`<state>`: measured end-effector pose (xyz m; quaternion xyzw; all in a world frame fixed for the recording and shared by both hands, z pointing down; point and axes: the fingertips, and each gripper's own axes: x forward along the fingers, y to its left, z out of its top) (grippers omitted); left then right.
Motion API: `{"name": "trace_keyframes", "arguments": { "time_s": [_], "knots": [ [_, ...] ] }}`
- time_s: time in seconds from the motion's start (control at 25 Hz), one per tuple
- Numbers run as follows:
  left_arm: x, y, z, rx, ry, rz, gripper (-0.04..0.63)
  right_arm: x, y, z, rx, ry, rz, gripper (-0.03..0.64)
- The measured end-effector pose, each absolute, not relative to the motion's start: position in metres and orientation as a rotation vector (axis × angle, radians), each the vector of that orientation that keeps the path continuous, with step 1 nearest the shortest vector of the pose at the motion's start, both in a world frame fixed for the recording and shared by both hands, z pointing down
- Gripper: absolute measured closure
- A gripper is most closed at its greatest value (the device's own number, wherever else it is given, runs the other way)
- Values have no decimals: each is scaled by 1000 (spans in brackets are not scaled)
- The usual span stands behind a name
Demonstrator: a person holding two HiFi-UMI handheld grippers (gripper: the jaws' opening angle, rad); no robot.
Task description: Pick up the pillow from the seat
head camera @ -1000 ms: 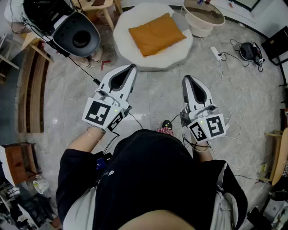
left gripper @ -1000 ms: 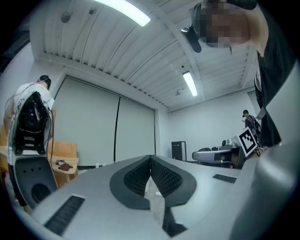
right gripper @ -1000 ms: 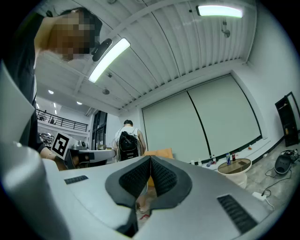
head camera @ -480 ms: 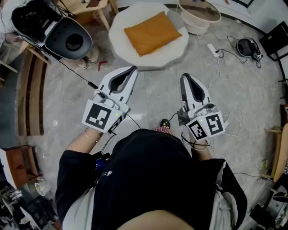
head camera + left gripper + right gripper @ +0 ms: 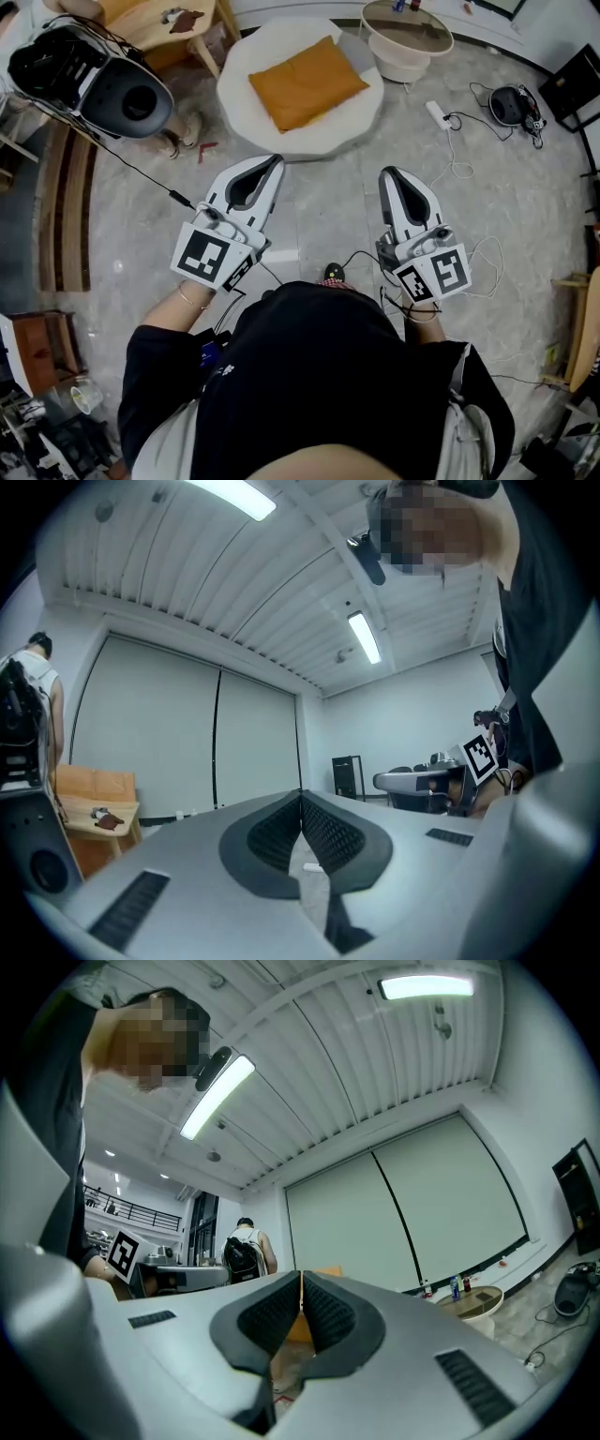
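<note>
An orange pillow (image 5: pixel 305 82) lies on a round white seat (image 5: pixel 251 124) at the top middle of the head view. My left gripper (image 5: pixel 275 161) is held level over the floor just below the seat's near edge, jaws shut with nothing between them. My right gripper (image 5: pixel 389 172) is held to the right of it, a bit further from the seat, also shut and empty. In the left gripper view the left gripper (image 5: pixel 301 794) shows its jaw tips pressed together. The right gripper (image 5: pixel 301 1275) does the same in its own view, with a sliver of the orange pillow (image 5: pixel 298 1327) behind it.
A black and grey device (image 5: pixel 103 82) with cables sits on the floor at upper left, beside a wooden chair (image 5: pixel 173 23). A round side table (image 5: pixel 405 37) stands right of the seat. A power strip (image 5: pixel 438 114) and cables lie on the floor at right.
The seat and pillow have shifted left in the head view as I moved. Both grippers have come nearer the seat's near edge, still shut.
</note>
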<state>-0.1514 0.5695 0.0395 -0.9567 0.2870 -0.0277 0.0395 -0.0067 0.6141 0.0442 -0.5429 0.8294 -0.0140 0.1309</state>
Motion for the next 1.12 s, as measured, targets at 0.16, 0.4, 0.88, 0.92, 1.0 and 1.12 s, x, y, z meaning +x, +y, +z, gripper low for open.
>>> {"name": "trace_keyframes", "arguments": {
  "time_s": [0.16,0.4,0.88,0.92,1.0,1.12],
  "knots": [
    [-125,562,46,-2968,958,-59,586,27,612,48,-1540,2407,-77,595],
    [-98,560,48,-2952,992,-165,586,68,604,54,-1497,2402,-127,594],
    [-85,540,25,-3008,1013,-36,586,99,585,42,-1495,2294,-175,594],
    [-83,538,26,-3013,995,-43,586,97,583,41,-1500,2302,-167,595],
    [-79,534,28,-3025,963,-48,586,94,579,44,-1513,2324,-160,595],
    [-74,523,32,-3039,941,-45,586,94,574,47,-1530,2331,-156,594]
  ]
}}
